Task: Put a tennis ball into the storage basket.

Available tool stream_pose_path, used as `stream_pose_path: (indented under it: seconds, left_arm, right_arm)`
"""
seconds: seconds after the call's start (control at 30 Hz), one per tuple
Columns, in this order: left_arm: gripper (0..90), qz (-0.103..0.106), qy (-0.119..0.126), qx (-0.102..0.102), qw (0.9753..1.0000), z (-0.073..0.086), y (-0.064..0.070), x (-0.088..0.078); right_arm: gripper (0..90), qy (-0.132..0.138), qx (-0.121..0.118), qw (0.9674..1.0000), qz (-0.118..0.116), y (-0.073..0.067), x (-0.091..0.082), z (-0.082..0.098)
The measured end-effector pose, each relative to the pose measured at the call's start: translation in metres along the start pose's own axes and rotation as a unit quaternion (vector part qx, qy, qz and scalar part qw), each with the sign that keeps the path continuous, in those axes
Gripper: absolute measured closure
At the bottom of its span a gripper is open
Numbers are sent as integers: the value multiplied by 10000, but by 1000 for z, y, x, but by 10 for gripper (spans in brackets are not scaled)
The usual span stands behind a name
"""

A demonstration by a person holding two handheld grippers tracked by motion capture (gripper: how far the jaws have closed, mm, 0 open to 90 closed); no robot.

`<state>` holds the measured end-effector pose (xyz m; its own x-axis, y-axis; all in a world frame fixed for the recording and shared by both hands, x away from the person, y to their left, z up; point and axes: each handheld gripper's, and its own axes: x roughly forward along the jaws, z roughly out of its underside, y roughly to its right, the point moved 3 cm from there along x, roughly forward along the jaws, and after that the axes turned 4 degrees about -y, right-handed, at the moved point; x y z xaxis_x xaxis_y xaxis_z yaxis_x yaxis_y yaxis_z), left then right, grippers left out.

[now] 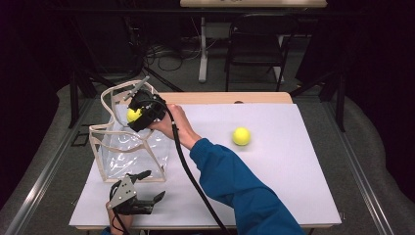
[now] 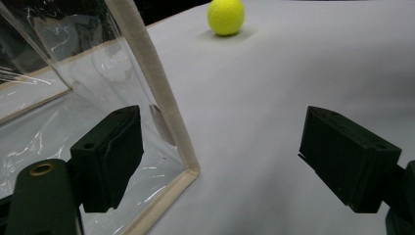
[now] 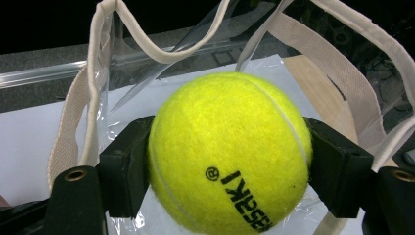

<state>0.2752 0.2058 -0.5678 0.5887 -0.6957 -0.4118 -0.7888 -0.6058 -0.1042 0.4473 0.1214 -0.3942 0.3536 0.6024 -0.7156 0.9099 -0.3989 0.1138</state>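
My right gripper [image 1: 136, 115] is shut on a yellow tennis ball [image 3: 230, 152] and holds it over the open top of a clear plastic bag [image 1: 128, 147] with cream trim. Its pads press on both sides of the ball, and the bag's straps [image 3: 147, 46] hang just beyond. A second tennis ball [image 1: 241, 136] lies on the white table [image 1: 274, 186] to the right. My left gripper [image 1: 147, 197] rests open near the table's front edge, by the bag's near corner [image 2: 188, 169], with nothing between its fingers. In the left gripper view the second tennis ball [image 2: 225, 16] sits far ahead.
The table's wooden back edge [image 1: 230, 97] runs behind the bag. A black cable [image 1: 195, 181] trails from my right gripper across the table. Beyond the table stand a folding chair [image 1: 257, 44] and dark stands on the floor.
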Motion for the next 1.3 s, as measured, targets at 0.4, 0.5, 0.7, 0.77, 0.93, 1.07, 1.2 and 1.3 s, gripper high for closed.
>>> stream_pose_path:
  seconds: [0.4, 0.5, 0.7, 0.77, 0.93, 1.07, 1.2, 1.3]
  left_arm:
    - [158, 4, -5, -11, 10000, 0, 0, 0]
    - [159, 2, -4, -6, 10000, 0, 0, 0]
    - [159, 7, -6, 0, 10000, 0, 0, 0]
    - [159, 0, -3, 3, 10000, 0, 0, 0]
    - [158, 7, -16, 20, 10000, 0, 0, 0]
    - [158, 10, -18, 23, 10000, 0, 0, 0]
    - [158, 19, -21, 44, 10000, 0, 1, 0]
    - [159, 16, -24, 37, 10000, 0, 1, 0]
  right_arm:
    - [174, 74, 100, 9998, -166, 0, -6, 1]
    - [135, 151, 86, 9997, -158, -1, -10, 1]
    - [54, 264, 132, 9994, -183, 0, -20, 1]
    - [43, 300, 149, 9992, -199, 1, -22, 2]
    - [21, 349, 165, 9990, -205, 2, -30, 5]
    - [3, 410, 169, 9988, -212, 4, -37, 8]
    - [0, 486, 175, 9985, -164, 6, -46, 11]
    - [0, 578, 184, 9981, -126, 8, -52, 13]
